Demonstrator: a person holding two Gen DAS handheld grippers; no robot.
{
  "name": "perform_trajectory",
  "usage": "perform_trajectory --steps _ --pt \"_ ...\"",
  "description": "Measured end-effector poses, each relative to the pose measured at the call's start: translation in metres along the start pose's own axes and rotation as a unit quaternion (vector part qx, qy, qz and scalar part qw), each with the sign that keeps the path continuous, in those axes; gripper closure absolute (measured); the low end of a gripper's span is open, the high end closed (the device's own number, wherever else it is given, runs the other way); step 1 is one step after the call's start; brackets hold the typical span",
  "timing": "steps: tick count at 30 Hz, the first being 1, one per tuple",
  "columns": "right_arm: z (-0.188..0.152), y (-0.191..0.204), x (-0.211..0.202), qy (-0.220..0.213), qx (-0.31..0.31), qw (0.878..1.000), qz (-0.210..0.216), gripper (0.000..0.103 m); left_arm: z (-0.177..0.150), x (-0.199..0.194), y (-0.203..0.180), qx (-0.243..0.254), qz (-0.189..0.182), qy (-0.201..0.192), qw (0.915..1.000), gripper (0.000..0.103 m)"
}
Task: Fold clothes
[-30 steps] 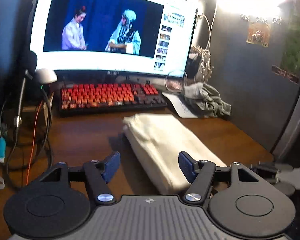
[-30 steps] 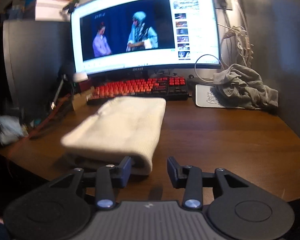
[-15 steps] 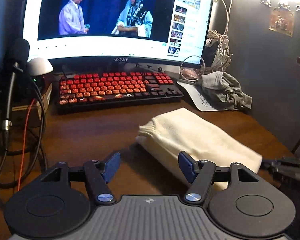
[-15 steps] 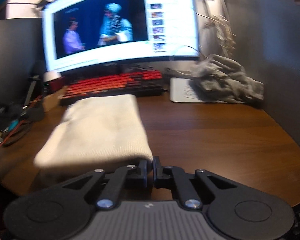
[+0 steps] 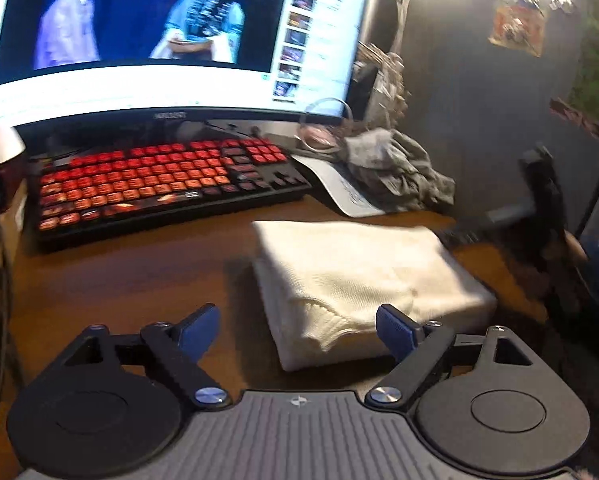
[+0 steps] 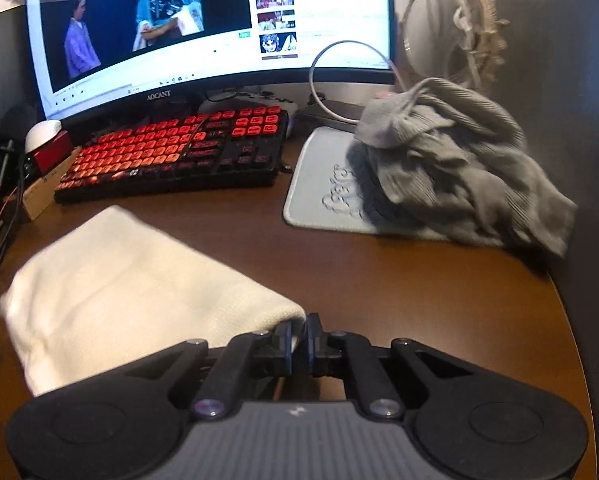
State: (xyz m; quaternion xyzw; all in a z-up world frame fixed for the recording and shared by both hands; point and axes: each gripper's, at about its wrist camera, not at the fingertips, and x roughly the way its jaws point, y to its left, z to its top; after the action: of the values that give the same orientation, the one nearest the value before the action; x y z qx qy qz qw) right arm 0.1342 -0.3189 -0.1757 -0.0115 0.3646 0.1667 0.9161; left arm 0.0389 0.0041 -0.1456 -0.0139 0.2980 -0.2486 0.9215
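Note:
A folded cream sweater (image 5: 363, 280) (image 6: 131, 292) lies on the brown desk (image 6: 419, 300). My left gripper (image 5: 299, 332) hangs just above the sweater's near corner. Its jaws are opening wide and the blue pads (image 5: 395, 332) touch nothing. My right gripper (image 6: 298, 334) is shut on the sweater's corner, with a bit of cream knit showing between the pads. In the left wrist view the right gripper (image 5: 453, 236) is a dark blur at the sweater's far right corner. A crumpled grey garment (image 6: 459, 168) (image 5: 395, 168) lies at the back right.
A red-lit keyboard (image 6: 179, 152) (image 5: 159, 184) and a lit monitor (image 6: 219, 20) stand at the back. The grey garment rests partly on a pale blue mouse pad (image 6: 319, 200). A dark wall (image 6: 579, 120) closes off the right. Cables and a microphone (image 6: 3, 148) crowd the left edge.
The right gripper went from part open to shut at the sweater's corner and swung toward the back right, taking the corner along. The left gripper moved closer to the sweater and its jaws spread wider.

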Motion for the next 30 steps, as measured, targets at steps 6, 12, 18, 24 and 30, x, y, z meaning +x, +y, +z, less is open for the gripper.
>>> perform_trajectory --steps 6,12,18,24,30 --pt "0.028 -0.011 0.027 0.018 -0.043 0.998 0.035 0.094 -0.006 -0.001 -0.031 0.105 0.052 -0.024 0.9928 0.019" --pt "0.003 -0.011 -0.018 -0.005 -0.068 0.997 -0.019 0.082 -0.026 -0.009 -0.074 0.265 0.107 -0.087 0.9544 0.020" --pt "-0.054 0.038 -0.084 -0.058 -0.160 0.985 -0.015 0.071 -0.046 0.002 -0.094 0.390 0.094 -0.065 0.9136 0.027" --pt "-0.075 0.072 -0.102 -0.075 -0.240 0.967 -0.034 0.071 -0.050 0.024 -0.092 0.434 0.110 -0.038 0.8935 0.040" --pt "-0.080 0.096 -0.096 -0.095 -0.309 0.945 -0.048 0.072 -0.045 0.038 -0.092 0.452 0.104 -0.029 0.8857 0.041"
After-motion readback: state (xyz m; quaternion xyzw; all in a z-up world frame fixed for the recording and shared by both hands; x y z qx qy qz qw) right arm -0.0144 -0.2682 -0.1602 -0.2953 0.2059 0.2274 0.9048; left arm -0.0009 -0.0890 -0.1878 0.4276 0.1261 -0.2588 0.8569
